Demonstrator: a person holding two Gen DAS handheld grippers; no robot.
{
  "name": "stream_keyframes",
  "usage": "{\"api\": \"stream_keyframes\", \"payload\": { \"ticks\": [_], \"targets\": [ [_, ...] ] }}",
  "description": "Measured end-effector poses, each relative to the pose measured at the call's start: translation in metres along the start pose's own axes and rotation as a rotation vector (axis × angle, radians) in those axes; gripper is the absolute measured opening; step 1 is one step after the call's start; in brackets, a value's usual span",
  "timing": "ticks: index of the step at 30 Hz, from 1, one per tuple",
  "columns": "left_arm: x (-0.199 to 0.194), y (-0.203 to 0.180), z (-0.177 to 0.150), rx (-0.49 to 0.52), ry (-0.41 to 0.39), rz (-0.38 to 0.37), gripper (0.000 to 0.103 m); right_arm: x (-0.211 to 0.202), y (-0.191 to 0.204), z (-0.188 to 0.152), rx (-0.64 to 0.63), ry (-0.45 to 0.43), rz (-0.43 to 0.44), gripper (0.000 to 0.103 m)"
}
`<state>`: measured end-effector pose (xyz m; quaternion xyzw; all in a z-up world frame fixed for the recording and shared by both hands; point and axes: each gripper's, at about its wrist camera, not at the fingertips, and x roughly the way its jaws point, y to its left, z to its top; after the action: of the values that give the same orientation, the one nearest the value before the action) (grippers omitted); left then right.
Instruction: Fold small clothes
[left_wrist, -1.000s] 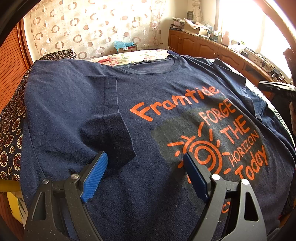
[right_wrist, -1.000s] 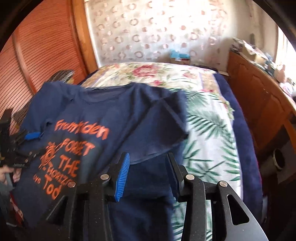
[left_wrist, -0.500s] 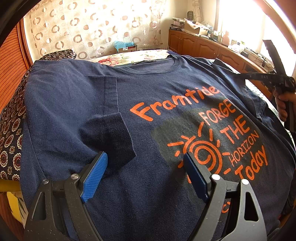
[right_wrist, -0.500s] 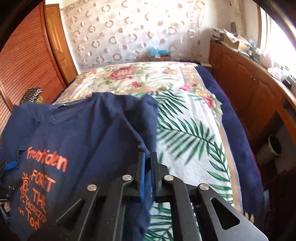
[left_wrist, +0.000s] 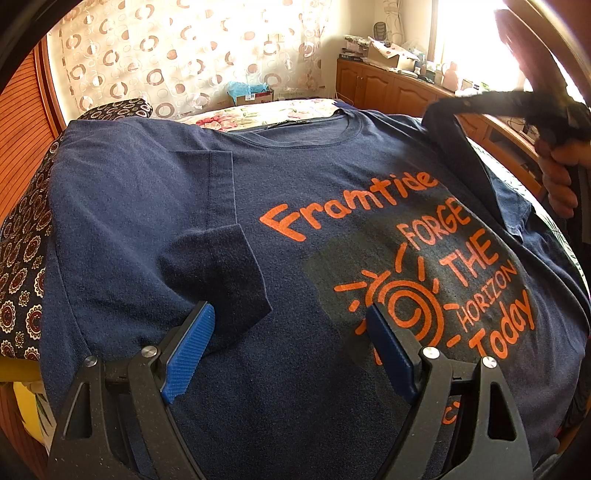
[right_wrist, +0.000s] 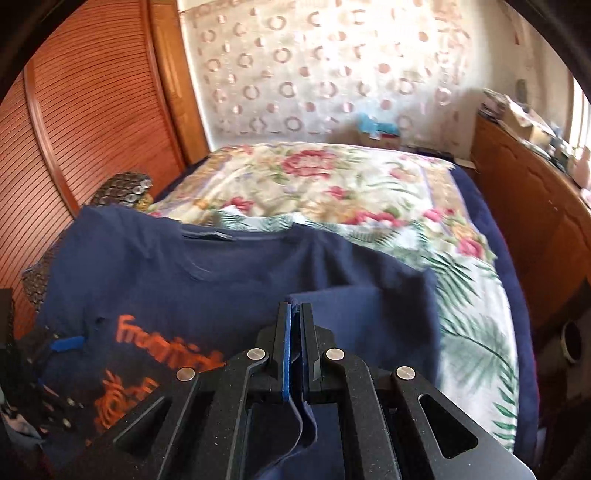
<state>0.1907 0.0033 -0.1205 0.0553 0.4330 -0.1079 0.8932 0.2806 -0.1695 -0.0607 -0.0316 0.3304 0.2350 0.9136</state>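
A: Item one, T-shirt (left_wrist: 295, 192), navy, orange print. Location?

B: Spread face-up on the bed (right_wrist: 369, 184), over a flowered cover. One sleeve (left_wrist: 221, 273) already lies folded inward over the chest. The opposite sleeve is lifted off the bed.

A: Handling?

B: By the look of it, soft knit, light and limp. It should drape from any held point and crease wherever it is laid. Not fragile, and the weave looks grippy rather than slick. The printed patch may be a little stiffer than the rest.

A: Best hold?

B: Hems and seams, where the cloth is doubled. A sleeve cuff or shoulder seam suits the side folds, the bottom hem the final fold.

A: Right gripper (right_wrist: 293, 314)?

B: Jaws pressed together, pinching the raised sleeve; cloth hangs out behind the pads. A hand (left_wrist: 561, 173) carries it at the shirt's far side.

A: Left gripper (left_wrist: 288, 332)?

B: Jaws spread wide, low over the lower chest beside the folded sleeve, gripping nothing.

A: Containers?

B: A small open box (left_wrist: 255, 96) at the far end of the bed, with something blue, crumpled, in it. Contents otherwise too small to tell. A further open box sits on the wooden cabinet (left_wrist: 391, 88), contents unclear.
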Motion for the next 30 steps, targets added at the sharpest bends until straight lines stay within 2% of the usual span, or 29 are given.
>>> {"api": "stream_keyframes", "payload": {
  "ticks": [4,9,11,12,14,16,20,25,29,30],
  "targets": [
    [0.0,0.0,0.0,0.0,0.0,0.0,0.084,0.018,0.024,0.012,-0.039,0.025,-0.009,0.005],
    [0.0,0.0,0.0,0.0,0.0,0.0,0.084,0.028,0.025,0.012,-0.078,0.031,-0.047,0.009],
    [0.0,0.0,0.0,0.0,0.0,0.0,0.084,0.026,0.019,0.009,-0.074,0.027,-0.05,0.018],
    [0.0,0.0,0.0,0.0,0.0,0.0,0.084,0.023,0.016,0.007,-0.076,0.028,-0.058,0.028],
    [0.0,0.0,0.0,0.0,0.0,0.0,0.084,0.018,0.011,0.001,-0.083,0.029,-0.071,0.031],
    [0.0,0.0,0.0,0.0,0.0,0.0,0.084,0.018,0.001,-0.007,-0.084,0.046,-0.076,0.041],
    [0.001,0.0,0.001,0.003,0.002,0.004,0.084,0.025,-0.016,-0.025,-0.081,0.117,-0.103,0.042],
    [0.001,0.001,0.001,0.003,0.003,0.003,0.084,0.035,-0.036,-0.032,-0.025,0.157,-0.111,0.042],
    [-0.001,0.002,0.003,0.0,0.024,-0.002,0.084,0.036,-0.037,-0.033,-0.026,0.113,-0.099,0.046],
    [-0.003,0.003,0.003,-0.007,0.026,-0.01,0.084,0.036,-0.035,-0.034,-0.034,0.107,-0.102,0.051]
  ]
}}
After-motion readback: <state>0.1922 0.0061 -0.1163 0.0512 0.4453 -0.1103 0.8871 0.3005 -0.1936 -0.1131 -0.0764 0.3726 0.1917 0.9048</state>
